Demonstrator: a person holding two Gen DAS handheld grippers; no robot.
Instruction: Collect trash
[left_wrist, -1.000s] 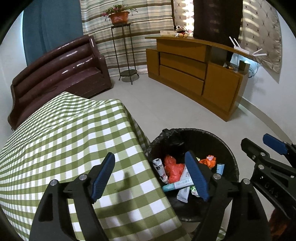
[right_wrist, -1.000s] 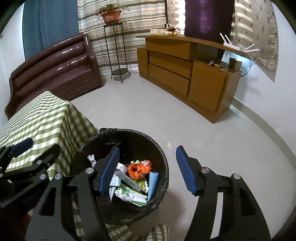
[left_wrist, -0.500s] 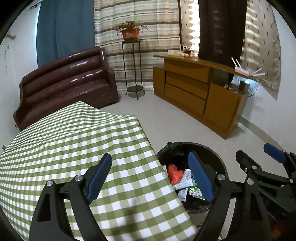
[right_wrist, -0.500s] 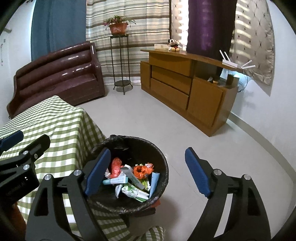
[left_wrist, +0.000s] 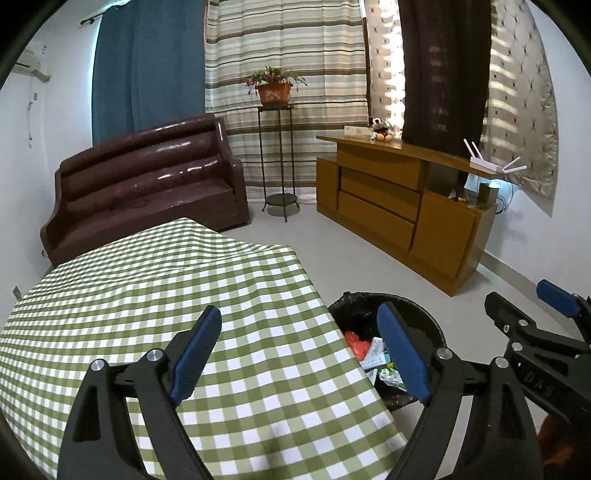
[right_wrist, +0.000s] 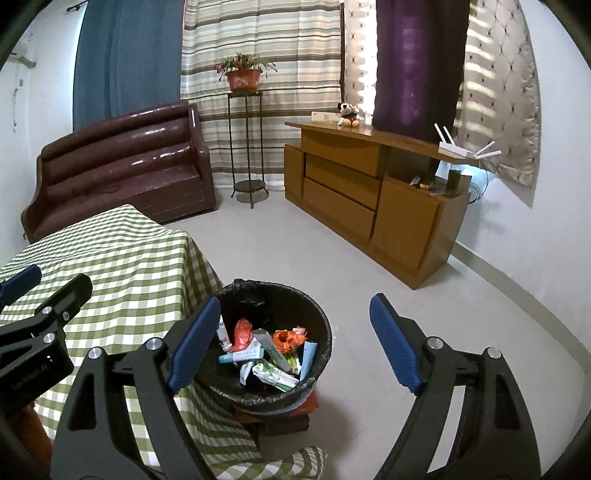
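Both grippers, left (left_wrist: 299, 350) and right (right_wrist: 295, 341), are gaping wide, holding nothing. Trash (right_wrist: 266, 350) is filling the bin (right_wrist: 321, 354) at the desk's (left_wrist: 147, 295) four o'clock; nothing is showing left on it.

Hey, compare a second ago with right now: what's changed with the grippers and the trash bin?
Both grippers have pulled up and back from the bin. The left gripper and right gripper have just been opening, with nothing between their fingers. The trash stays inside the bin, which has not moved, and no trash shows on the checked tablecloth.
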